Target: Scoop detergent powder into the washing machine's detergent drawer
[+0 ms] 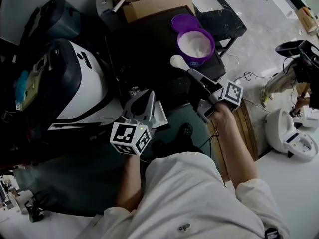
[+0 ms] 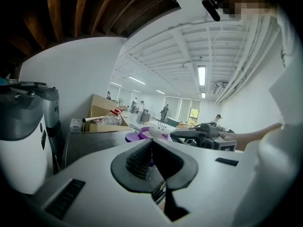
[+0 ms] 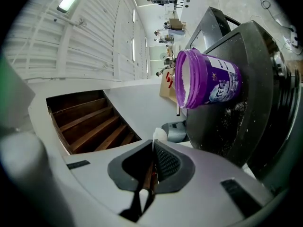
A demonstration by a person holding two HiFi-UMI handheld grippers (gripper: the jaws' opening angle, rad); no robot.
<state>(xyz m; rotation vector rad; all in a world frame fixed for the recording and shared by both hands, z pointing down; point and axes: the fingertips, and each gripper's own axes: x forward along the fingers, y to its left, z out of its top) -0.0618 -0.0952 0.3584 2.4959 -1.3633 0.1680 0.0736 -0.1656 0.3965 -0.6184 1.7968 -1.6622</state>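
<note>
A purple tub of white detergent powder stands open on the dark top of the washing machine; its lid lies behind it. My right gripper is shut on the handle of a white scoop, whose bowl hangs just left of the tub, outside it. In the right gripper view the scoop pokes out past the shut jaws and the tub lies beyond. My left gripper is shut on nothing, in front of the machine beside a white piece, perhaps the drawer.
A white and dark appliance stands to the left. A cardboard box with a bottle sits behind the machine. A wooden board and cables lie at the right, with a white device further right.
</note>
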